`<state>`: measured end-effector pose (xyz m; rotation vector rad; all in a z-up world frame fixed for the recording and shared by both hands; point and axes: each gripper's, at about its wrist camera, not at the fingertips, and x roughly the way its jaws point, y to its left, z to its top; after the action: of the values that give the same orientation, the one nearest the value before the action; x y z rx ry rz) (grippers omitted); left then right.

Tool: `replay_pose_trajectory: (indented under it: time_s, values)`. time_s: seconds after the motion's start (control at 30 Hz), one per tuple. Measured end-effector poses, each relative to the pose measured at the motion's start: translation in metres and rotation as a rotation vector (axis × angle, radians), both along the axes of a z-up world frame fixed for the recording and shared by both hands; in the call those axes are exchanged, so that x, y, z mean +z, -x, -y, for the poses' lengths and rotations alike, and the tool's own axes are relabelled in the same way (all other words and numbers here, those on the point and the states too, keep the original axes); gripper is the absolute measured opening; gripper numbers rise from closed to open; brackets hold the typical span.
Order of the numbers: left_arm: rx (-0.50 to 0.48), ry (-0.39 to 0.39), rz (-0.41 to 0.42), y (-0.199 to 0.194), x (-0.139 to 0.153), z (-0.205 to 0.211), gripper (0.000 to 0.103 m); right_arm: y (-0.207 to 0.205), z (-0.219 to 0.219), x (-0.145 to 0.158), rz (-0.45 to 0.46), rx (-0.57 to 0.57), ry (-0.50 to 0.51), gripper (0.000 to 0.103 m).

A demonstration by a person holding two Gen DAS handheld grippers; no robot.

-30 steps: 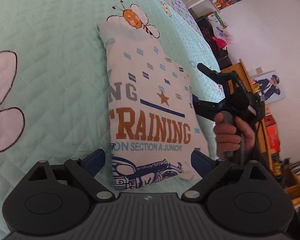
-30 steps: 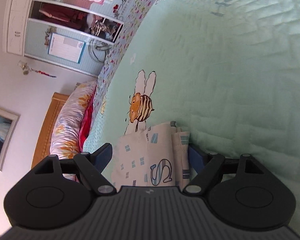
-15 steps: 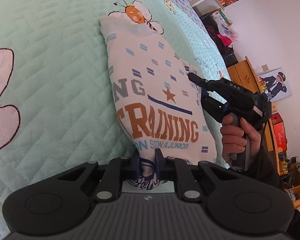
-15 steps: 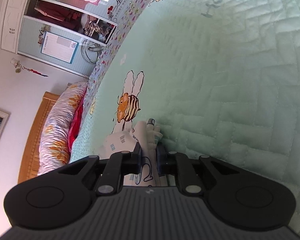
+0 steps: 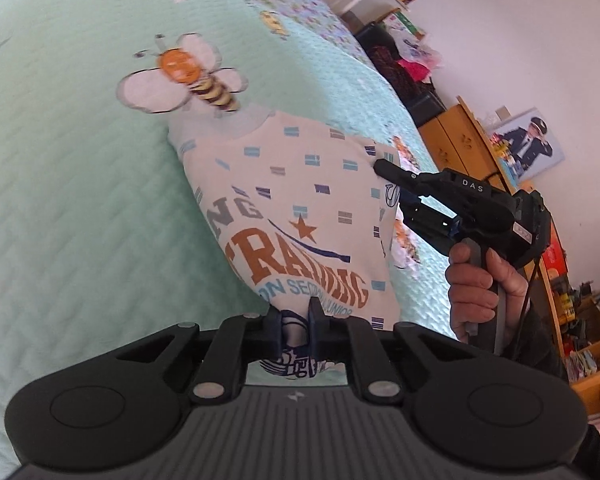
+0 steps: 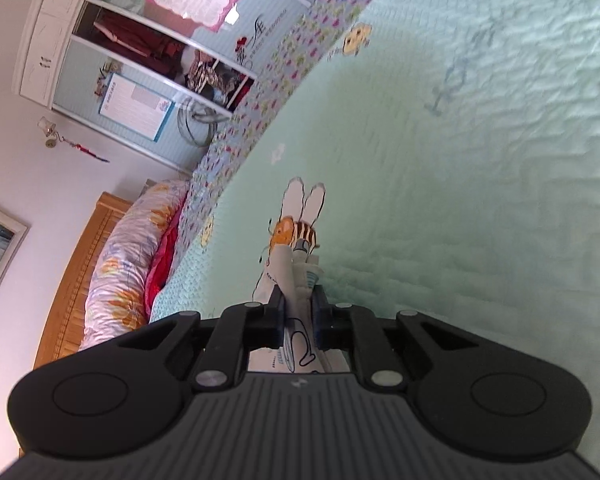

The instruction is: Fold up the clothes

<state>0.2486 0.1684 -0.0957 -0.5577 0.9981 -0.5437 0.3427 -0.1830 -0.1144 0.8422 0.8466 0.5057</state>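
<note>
Surface: a mint-green quilted bedspread point(image 5: 80, 200) with bee motifs is covering the bed and carrying the garment.
Garment: a white printed shirt point(image 5: 300, 208), folded into a narrow panel, with orange "TRAINING" lettering, a star and small blue dashes, is lying with its far end on the bedspread beside a printed bee point(image 5: 188, 72), while its near end is hanging lifted off the quilt.
Left gripper point(image 5: 296, 328): its jaws are pinching the near hem of the shirt between them; cloth is bunching out below the pads.
Right gripper point(image 6: 300, 316): its jaws are clamping the shirt's right-hand edge; in the left wrist view it is reaching in from the right, carried by a person's hand point(image 5: 480, 292).
Shirt relative to grippers: it is stretching away from the left gripper toward the bee, with the right gripper gripping its side edge further along.
Containers: an open wardrobe point(image 6: 140, 52) is holding dark red clothes; wooden shelving point(image 5: 580, 340) at the right is holding blurred items that cannot be identified.
Bedding: a floral duvet point(image 6: 128, 264) is lying rolled against a wooden headboard point(image 6: 76, 276).
</note>
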Motion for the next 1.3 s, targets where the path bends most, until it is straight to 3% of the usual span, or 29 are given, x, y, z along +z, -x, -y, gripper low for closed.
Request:
replay_pose_trajectory:
  time_s: [0.2, 0.4, 0.57, 0.77, 0.87, 1.03, 1.07, 1.13, 1.2, 1.3]
  values:
    - [-0.120, 0.003, 0.067, -0.016, 0.034, 0.089, 0.011, 0.042, 0.082, 0.035, 0.055, -0.125, 0.000, 0.013]
    - [-0.243, 0.005, 0.113, -0.044, 0.052, 0.207, 0.011, 0.076, 0.194, 0.066, 0.113, -0.275, 0.033, 0.013]
    - [-0.336, 0.015, 0.131, -0.064, 0.057, 0.309, 0.011, 0.093, 0.292, 0.082, 0.149, -0.394, 0.075, 0.013]
    - [-0.435, 0.011, 0.126, -0.084, 0.047, 0.412, 0.011, 0.104, 0.389, 0.077, 0.150, -0.512, 0.114, 0.013]
    - [-0.467, -0.051, 0.099, -0.095, 0.023, 0.454, 0.013, 0.107, 0.428, 0.055, 0.123, -0.567, 0.108, 0.013]
    - [-0.495, -0.316, 0.025, -0.101, -0.043, 0.499, 0.018, 0.109, 0.470, -0.017, -0.016, -0.635, 0.162, 0.013]
    - [-0.492, -0.349, 0.051, -0.097, -0.049, 0.497, 0.024, 0.110, 0.472, -0.033, -0.061, -0.647, 0.183, 0.013]
    - [-0.486, -0.364, 0.100, -0.088, -0.046, 0.489, 0.026, 0.117, 0.477, -0.061, -0.134, -0.687, 0.226, 0.017]
    - [-0.478, -0.419, 0.165, -0.077, -0.037, 0.480, 0.042, 0.131, 0.477, -0.066, -0.121, -0.716, 0.214, 0.022]
    - [-0.472, -0.522, 0.306, -0.055, -0.018, 0.467, 0.045, 0.154, 0.467, -0.052, -0.055, -0.754, 0.251, 0.026]
